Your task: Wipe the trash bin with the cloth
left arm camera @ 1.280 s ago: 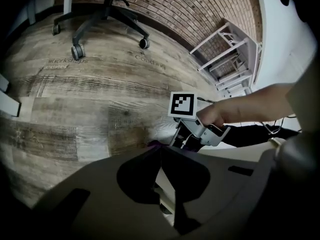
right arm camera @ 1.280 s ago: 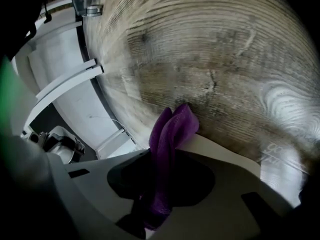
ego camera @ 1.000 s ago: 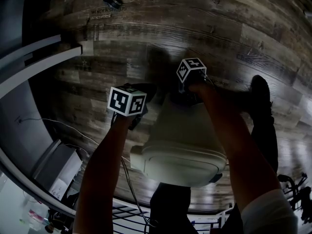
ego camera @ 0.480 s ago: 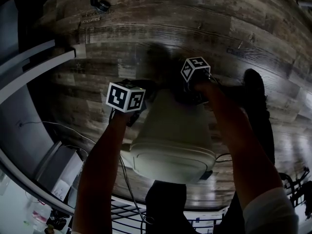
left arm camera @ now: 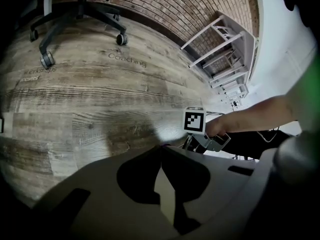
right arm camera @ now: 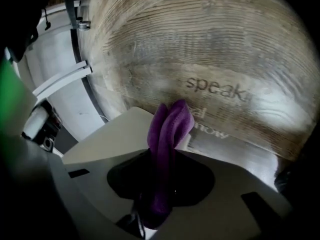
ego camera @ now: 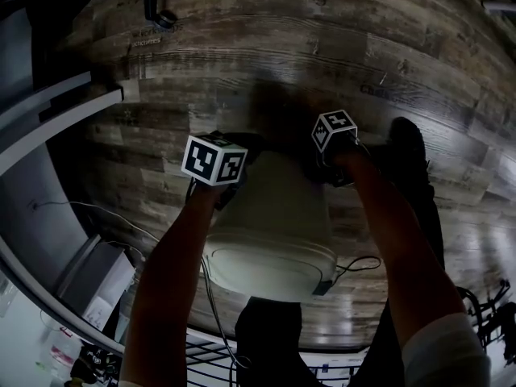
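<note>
The trash bin (ego camera: 274,216) lies tipped between my two grippers, lid end toward me and base end away, above the wood plank floor (ego camera: 242,71). Its pale side wall faces up, which exposes that surface for wiping.

The cloth (right arm camera: 170,129) is purple and folded. It sits clamped in the right gripper (right arm camera: 167,151), with a short doubled tuft standing out beyond the jaw tips. That tuft is the working part: it can touch the bin before the jaws do. The right gripper is at the far right corner of the bin, close to the base end. I cannot confirm from any view that the cloth touches the wall.

The left gripper (left arm camera: 161,151) is at the far left edge of the bin, opposite the right one. Its jaws stand narrow, tips nearly meeting, with a thin pale strip between them. I judge this strip to be the bin's edge, pinched to steady the bin against the wiping load.

Wiping appears to be under way on the far end.
</note>
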`<state>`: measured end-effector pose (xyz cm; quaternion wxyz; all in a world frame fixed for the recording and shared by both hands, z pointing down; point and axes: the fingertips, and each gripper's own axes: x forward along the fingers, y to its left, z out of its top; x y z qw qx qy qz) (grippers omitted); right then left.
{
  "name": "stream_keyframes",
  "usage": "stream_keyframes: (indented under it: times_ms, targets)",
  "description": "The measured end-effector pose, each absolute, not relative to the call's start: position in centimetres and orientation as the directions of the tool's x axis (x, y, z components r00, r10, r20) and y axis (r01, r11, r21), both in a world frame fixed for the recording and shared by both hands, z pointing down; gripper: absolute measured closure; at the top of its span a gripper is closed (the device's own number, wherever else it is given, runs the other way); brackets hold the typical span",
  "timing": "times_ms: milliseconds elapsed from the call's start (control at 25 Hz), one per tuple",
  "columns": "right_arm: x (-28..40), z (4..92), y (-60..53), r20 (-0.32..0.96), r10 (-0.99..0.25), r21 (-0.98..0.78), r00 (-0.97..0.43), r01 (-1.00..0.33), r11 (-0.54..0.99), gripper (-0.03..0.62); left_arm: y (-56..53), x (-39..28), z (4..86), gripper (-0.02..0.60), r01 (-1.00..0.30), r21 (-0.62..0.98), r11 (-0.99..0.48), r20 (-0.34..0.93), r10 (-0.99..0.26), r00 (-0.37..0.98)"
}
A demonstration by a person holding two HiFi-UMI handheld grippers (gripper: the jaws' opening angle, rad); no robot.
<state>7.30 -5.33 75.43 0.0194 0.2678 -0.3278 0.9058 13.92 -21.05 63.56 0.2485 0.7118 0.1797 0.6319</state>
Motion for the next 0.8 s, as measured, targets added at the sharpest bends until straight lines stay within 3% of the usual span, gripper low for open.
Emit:
stream_keyframes:
  times_ms: [360,800]
  targets:
    - [6.6,74.5,2.4,0.518,0.089,-0.578,-0.851,-0.425,-0.697,0.486,-19.0,15.7,62.3,0.577,-0.048,0.578,-0.815,0.811,0.567,0.146]
    - [11.9,67.8,3.2,0.649,0.03,-0.655,-0.76,-0.579,-0.486,0.485,-17.2,18.7,56.3,0.577,-0.094,0.58,-0.809,0.8,0.544,0.252]
